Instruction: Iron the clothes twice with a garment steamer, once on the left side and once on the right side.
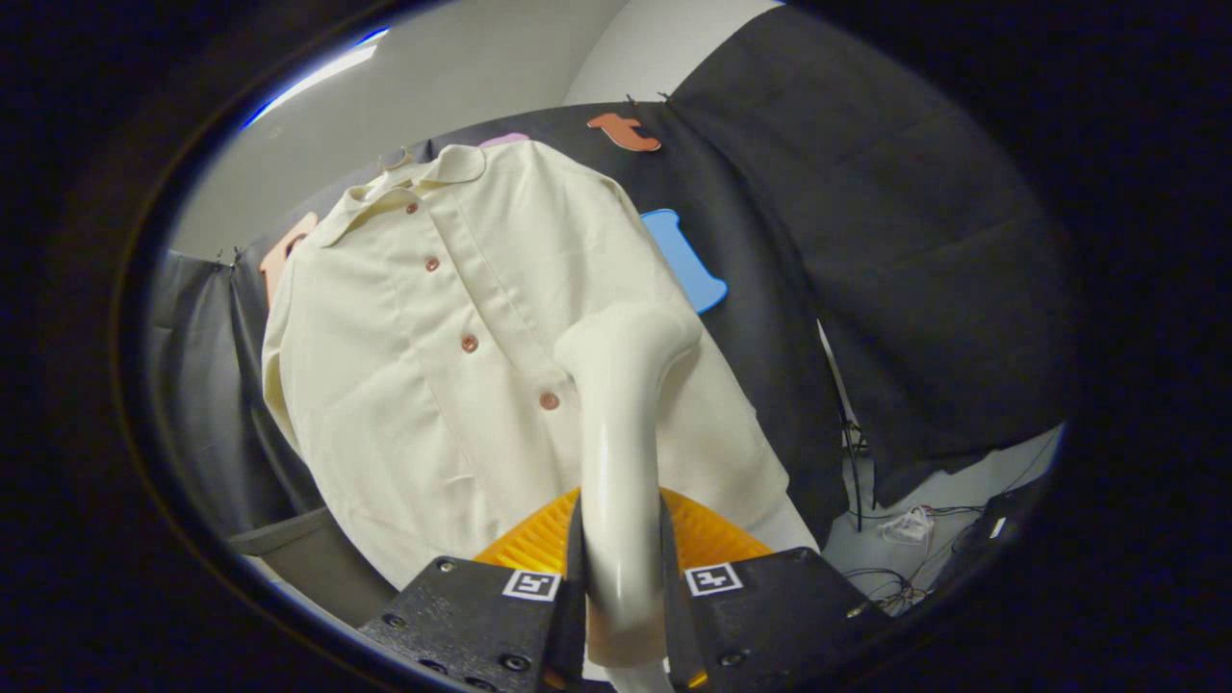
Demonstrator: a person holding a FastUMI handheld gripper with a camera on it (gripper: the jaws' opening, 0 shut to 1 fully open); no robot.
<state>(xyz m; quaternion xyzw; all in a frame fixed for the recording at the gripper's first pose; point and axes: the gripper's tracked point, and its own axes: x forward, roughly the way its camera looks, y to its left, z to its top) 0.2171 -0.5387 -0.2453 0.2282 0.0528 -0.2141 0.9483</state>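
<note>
Gripper (621,587) first: from my seat I see both of its fingers clamped on the handle of the garment steamer (621,433), one on each side, so it is grasping the steamer firmly. That pale, glossy handle rises from between the fingers and bends at its upper end into a broad head (630,337). I read the head as lying against the front of the shirt (462,356), or at least just in front of it; I cannot tell from this angle whether it truly touches the cloth. Its spot is beside the lowest visible button (550,400), on the side of the placket nearer the blue shape on the wall.

I see the shirt hanging in front of the black booth cloth (866,241), cream in colour, with a rounded collar (404,188) at the top and a row of reddish-brown buttons running down the placket. It looks tilted in my view, collar leaning away from the steamer side.

Just behind the handle and above the fingers I see an orange ribbed piece (707,534) fanning out to both sides. Past the shirt's hem, near the foot of the black cloth, I make out pale floor (962,486) with loose cables (890,582) and a thin dark stand (852,462).
</note>
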